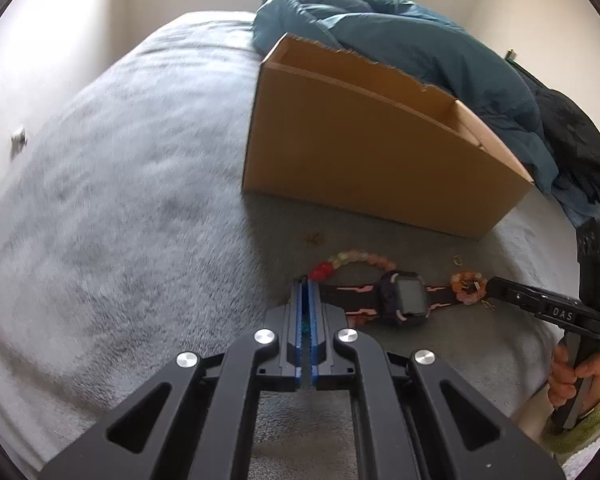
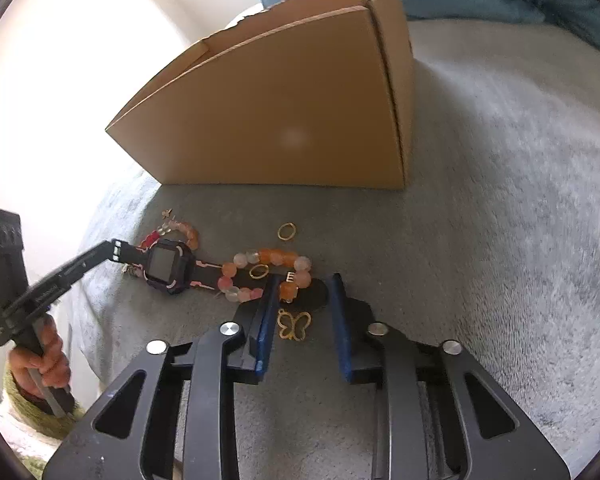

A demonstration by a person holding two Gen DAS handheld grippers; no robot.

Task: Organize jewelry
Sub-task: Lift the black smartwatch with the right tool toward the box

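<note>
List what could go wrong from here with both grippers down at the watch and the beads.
1. The right gripper straddles the watch's strap end, an orange bracelet bead and a small charm; closing may snag several pieces together.
2. The left gripper looks shut at the other strap end; if both lift, they may tug the watch between them.
3. The gold butterfly and rings lie loose on the plush blanket; dragging the watch could scatter or bury them.

Plush grey blanket point(image 2: 500, 200), matt cardboard box point(image 2: 284, 120), glossy glass-like bead bracelet point(image 2: 268, 258), shiny gold-metal butterfly charm point(image 2: 294, 325).
</note>
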